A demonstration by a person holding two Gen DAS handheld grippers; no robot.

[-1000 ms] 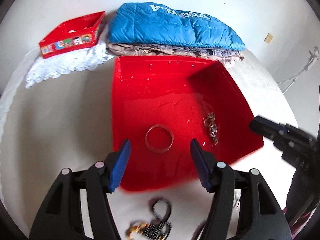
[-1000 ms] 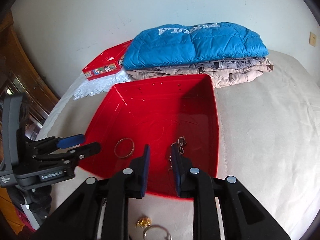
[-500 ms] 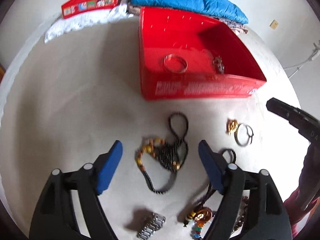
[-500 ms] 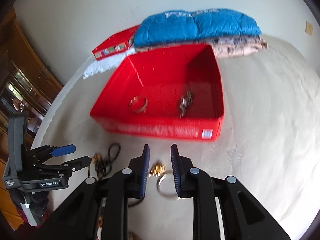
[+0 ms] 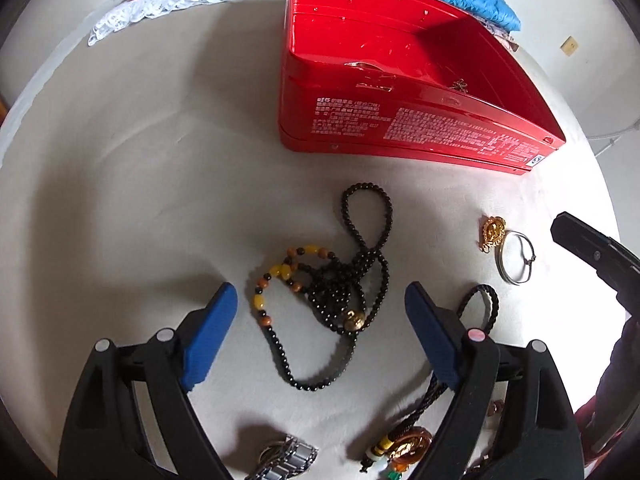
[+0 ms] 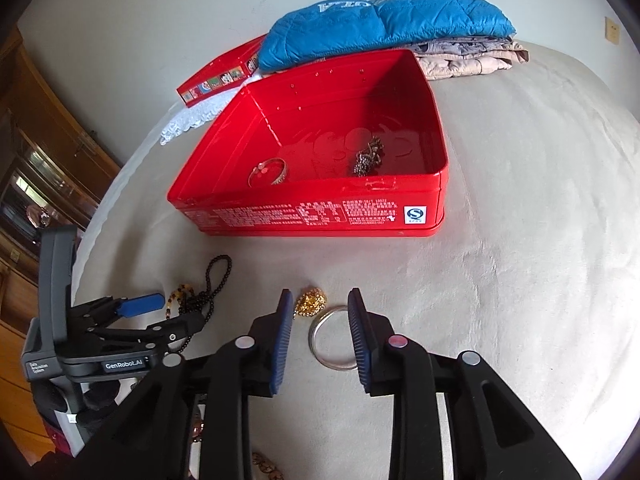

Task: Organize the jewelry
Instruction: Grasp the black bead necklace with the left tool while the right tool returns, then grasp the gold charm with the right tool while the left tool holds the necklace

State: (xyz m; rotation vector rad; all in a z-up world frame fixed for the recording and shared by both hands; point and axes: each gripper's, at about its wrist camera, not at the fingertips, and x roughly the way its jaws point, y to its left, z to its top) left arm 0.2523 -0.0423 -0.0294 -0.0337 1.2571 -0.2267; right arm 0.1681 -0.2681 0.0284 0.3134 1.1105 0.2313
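Observation:
A red tin box [image 5: 400,132] [image 6: 320,216] stands on the bed and holds a bangle [image 6: 268,172] and a dark chain [image 6: 368,158]. In front of it lie a black bead necklace with amber beads [image 5: 332,292] [image 6: 200,296], a gold pendant [image 5: 493,233] [image 6: 311,300] and a silver ring bangle [image 5: 516,257] [image 6: 332,338]. My left gripper [image 5: 320,300] is open, low over the bead necklace. My right gripper [image 6: 320,308] is open, its fingers either side of the pendant and silver bangle.
A watch [image 5: 288,460], a braided cord with a pendant [image 5: 412,444] and more beads lie near my left gripper. Folded blue jacket [image 6: 380,20], a red lid [image 6: 220,72] and white lace [image 5: 172,4] sit behind the box. Wooden furniture [image 6: 40,152] stands left.
Both grippers pulled back from over the box and dropped toward the bed. The right gripper opened from nearly shut. The left stayed open, now over the bead necklace.

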